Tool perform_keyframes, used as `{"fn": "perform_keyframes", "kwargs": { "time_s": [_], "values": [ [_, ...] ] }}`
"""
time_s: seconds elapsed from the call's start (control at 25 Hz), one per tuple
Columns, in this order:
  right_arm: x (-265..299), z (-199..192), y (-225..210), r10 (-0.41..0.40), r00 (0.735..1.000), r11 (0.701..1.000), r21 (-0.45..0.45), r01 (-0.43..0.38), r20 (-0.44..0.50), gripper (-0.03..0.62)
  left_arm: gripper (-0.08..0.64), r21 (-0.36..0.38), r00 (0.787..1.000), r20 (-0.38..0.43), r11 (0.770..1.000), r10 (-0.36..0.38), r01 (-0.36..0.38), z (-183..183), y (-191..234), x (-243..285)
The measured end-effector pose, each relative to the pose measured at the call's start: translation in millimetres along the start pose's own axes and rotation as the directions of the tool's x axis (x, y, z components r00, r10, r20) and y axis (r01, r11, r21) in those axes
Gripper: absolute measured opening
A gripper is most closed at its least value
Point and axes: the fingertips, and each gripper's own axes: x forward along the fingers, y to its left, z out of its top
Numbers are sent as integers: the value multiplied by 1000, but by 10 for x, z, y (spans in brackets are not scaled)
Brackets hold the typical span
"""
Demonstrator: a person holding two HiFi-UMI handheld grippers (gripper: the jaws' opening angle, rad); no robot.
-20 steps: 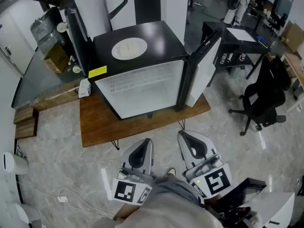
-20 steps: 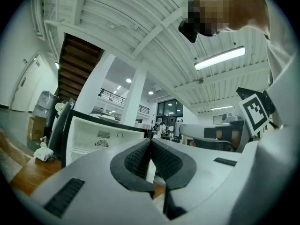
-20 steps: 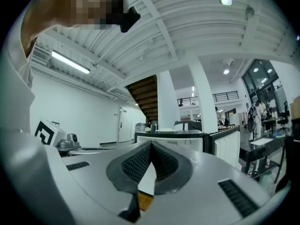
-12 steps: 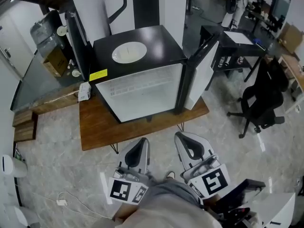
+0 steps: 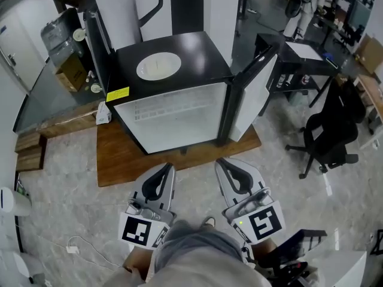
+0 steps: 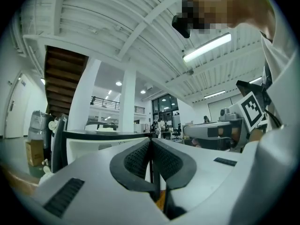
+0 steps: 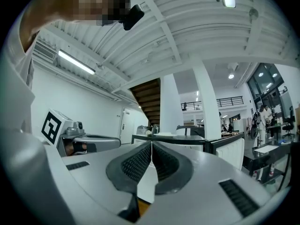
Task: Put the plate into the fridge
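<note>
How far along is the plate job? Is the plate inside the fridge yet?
Not yet. Done: the fridge has its door open. In hand: nothing; the left gripper and the right gripper are both shut and empty, in front of the fridge and apart from it. Left to do: the plate sits on top of the fridge and has to be picked up and put inside.

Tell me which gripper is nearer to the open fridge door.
Right. The right gripper sits in front of the door; the left gripper is further left, facing the fridge opening.
</note>
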Motion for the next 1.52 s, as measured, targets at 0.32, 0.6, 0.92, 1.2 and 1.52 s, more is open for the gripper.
{"fn": "perform_keyframes", "kwargs": {
  "time_s": [0.32, 0.6, 0.92, 1.2, 1.52],
  "values": [
    [645, 69, -109, 21, 999, 999, -49, -19, 29, 18, 20, 109, 989, -9, 984, -144, 145, 225, 529, 516],
    [1666, 173, -147, -4, 998, 995, -100, 9, 59, 18, 20, 233, 943, -25, 916, -330, 327, 619, 1483, 1080],
    [2827, 127, -303, -71, 997, 990, -118, 74, 33, 18, 20, 334, 880, -123, 816, -459, 472, 761, 2444, 1914],
    [3127, -108, -775, -180, 982, 982, 71, 176, 54, 18, 20, 302, 795, -295, 738, -530, 604, 302, 2984, 2750],
    [3225, -279, -1035, -192, 981, 975, 120, 187, 26, 18, 20, 155, 738, -444, 768, -508, 622, -165, 3449, 3579]
  ]
}}
